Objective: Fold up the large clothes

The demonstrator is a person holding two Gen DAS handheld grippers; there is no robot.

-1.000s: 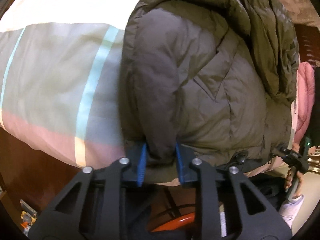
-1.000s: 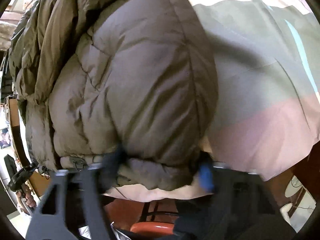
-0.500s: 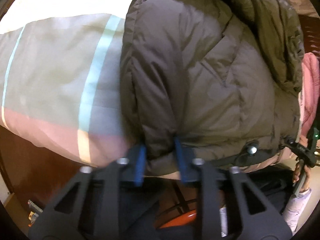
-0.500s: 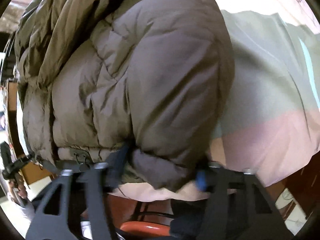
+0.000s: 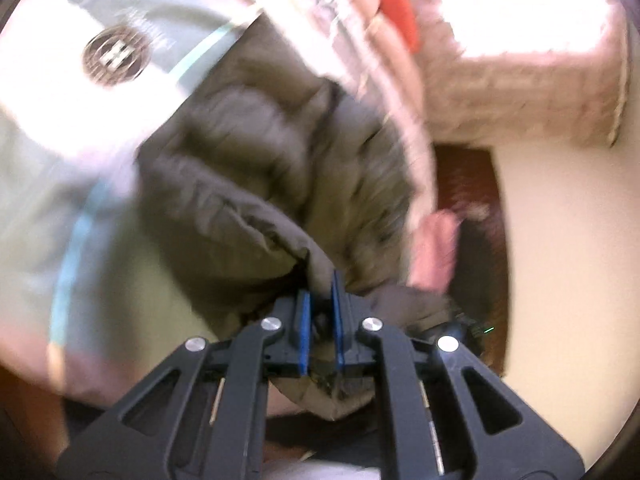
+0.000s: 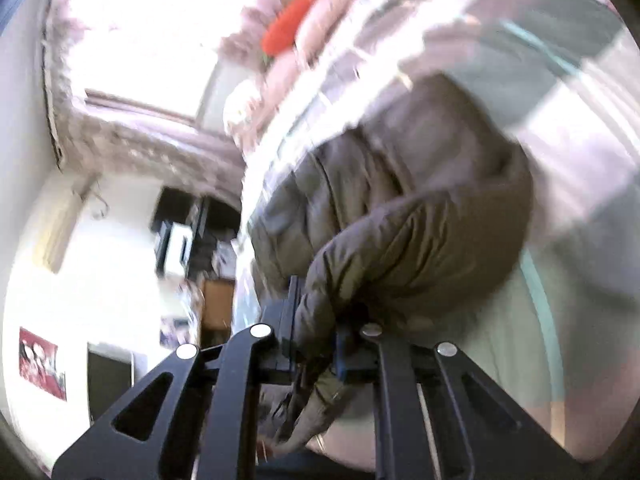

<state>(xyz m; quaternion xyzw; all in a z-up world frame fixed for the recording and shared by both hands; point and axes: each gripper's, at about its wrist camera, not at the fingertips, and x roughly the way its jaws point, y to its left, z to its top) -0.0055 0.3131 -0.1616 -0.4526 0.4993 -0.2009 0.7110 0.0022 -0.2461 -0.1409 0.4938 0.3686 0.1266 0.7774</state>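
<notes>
An olive-brown puffer jacket point(image 5: 256, 168) lies on the bed, its bottom hem lifted. My left gripper point(image 5: 319, 300) is shut on the hem, with fabric pinched between the blue pads point(image 5: 305, 322). In the right wrist view the same jacket point(image 6: 420, 232) bulges up from the bed, and my right gripper point(image 6: 316, 322) is shut on the other end of the hem. A loose flap with a cord hangs below the jaws. Both views are motion-blurred.
The bed cover point(image 5: 80, 152) has grey, white, pink and teal bands and a round logo point(image 5: 116, 56). An orange carrot-shaped toy point(image 6: 288, 26) lies at the head of the bed. A bright curtained window point(image 6: 152, 32), white wall and dark shelves point(image 6: 188, 232) stand to the left.
Both grippers have closed tight on the jacket hem and swung it upward and forward. The views have tilted up, so the window and the head of the bed now show.
</notes>
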